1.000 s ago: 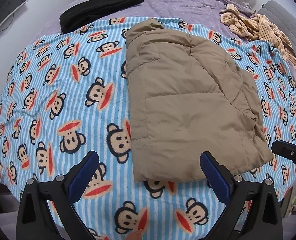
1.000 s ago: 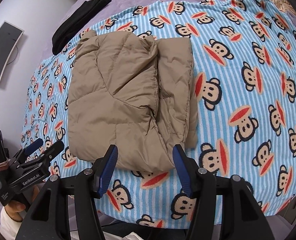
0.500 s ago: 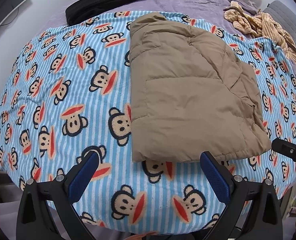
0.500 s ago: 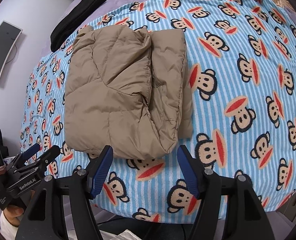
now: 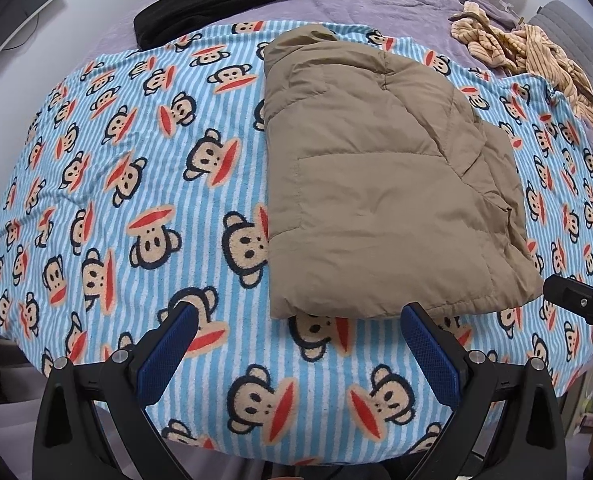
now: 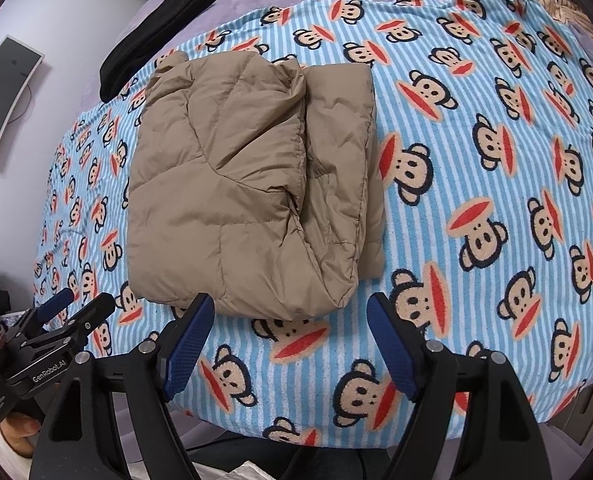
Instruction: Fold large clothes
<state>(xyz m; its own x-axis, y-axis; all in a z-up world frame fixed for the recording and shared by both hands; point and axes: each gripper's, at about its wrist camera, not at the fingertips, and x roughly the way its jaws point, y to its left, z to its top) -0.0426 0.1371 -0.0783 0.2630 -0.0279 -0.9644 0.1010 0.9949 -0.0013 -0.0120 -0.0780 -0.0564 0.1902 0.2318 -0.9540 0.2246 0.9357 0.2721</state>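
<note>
I can read only "GenRobot.AI" in white on the black plastic left gripper body

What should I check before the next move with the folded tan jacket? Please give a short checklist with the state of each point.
1. Left gripper open and empty: ok.
2. Right gripper open and empty: ok.
3. Tan puffer jacket folded into a compact stack: ok.
4. Jacket edges aligned: not ok, a lower layer sticks out on one side.
5. Jacket fully on the monkey-print blanket: ok.
6. Jacket zipped: cannot tell.
</note>
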